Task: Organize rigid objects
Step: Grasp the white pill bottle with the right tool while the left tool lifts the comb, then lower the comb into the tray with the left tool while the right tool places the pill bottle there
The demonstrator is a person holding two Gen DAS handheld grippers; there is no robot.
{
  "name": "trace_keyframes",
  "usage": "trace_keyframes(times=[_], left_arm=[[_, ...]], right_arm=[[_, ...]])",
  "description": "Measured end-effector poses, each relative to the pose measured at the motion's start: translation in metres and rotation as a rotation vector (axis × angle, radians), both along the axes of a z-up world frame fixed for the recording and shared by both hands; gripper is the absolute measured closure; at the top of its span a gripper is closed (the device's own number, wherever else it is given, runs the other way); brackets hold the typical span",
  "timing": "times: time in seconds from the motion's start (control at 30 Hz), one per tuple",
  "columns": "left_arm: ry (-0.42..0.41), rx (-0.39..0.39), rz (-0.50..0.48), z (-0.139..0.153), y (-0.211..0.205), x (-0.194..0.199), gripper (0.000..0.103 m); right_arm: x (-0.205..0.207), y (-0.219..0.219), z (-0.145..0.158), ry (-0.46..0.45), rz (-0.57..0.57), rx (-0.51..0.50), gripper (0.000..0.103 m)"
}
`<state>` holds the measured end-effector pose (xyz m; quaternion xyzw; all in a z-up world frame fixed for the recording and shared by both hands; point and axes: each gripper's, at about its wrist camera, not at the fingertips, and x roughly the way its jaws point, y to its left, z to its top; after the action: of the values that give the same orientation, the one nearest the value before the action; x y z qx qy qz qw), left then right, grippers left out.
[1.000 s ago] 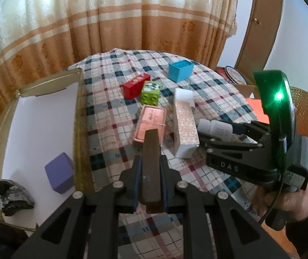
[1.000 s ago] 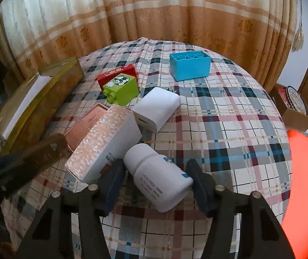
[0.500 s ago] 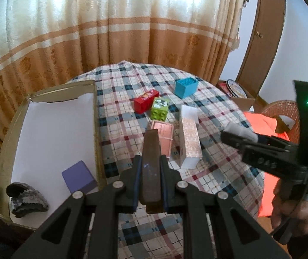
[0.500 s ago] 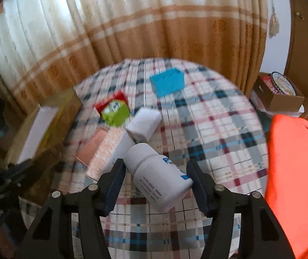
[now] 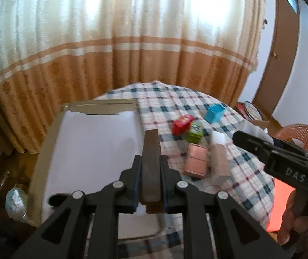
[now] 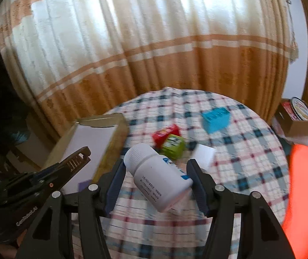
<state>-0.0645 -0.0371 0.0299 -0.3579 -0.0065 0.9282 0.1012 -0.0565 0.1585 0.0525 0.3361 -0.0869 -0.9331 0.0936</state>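
My left gripper (image 5: 150,164) is shut on a dark brown flat bar (image 5: 151,149) and holds it above the white-lined gold tray (image 5: 93,142). My right gripper (image 6: 157,172) is shut on a white pill bottle (image 6: 158,177), lifted above the table; it also shows in the left wrist view (image 5: 251,136). On the plaid table (image 6: 240,151) lie a red block (image 5: 182,124), a green block (image 5: 195,132), a blue brick (image 5: 214,112), a pink box (image 5: 196,161), a patterned box (image 5: 219,164) and a white box (image 6: 204,154).
The tray (image 6: 93,138) sits at the table's left edge. A purple cube (image 6: 84,185) peeks out in it behind my gripper. An orange chair (image 6: 305,194) and a cardboard box (image 6: 296,118) stand to the right. Curtains hang behind the table.
Both grippers have risen and drawn back from the table with their loads. The left gripper has shifted left over the tray. The bottle has left the tabletop.
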Motion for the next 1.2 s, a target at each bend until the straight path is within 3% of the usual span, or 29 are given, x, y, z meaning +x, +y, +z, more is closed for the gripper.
trace_keyframes(times=[0.4, 0.6, 1.2], left_arm=[[0.025, -0.032, 0.146, 0.002, -0.049, -0.004, 0.089], [-0.001, -0.028, 0.209, -0.007, -0.066, -0.007, 0.089], [-0.075, -0.096, 0.300, -0.034, -0.077, -0.029, 0.089]], right_arm=[[-0.018, -0.072, 0.011, 0.037, 0.114, 0.002, 0.042], [-0.028, -0.101, 0.006, 0.030, 0.148, 0.018, 0.042], [-0.072, -0.138, -0.018, -0.012, 0.142, 0.099, 0.042]])
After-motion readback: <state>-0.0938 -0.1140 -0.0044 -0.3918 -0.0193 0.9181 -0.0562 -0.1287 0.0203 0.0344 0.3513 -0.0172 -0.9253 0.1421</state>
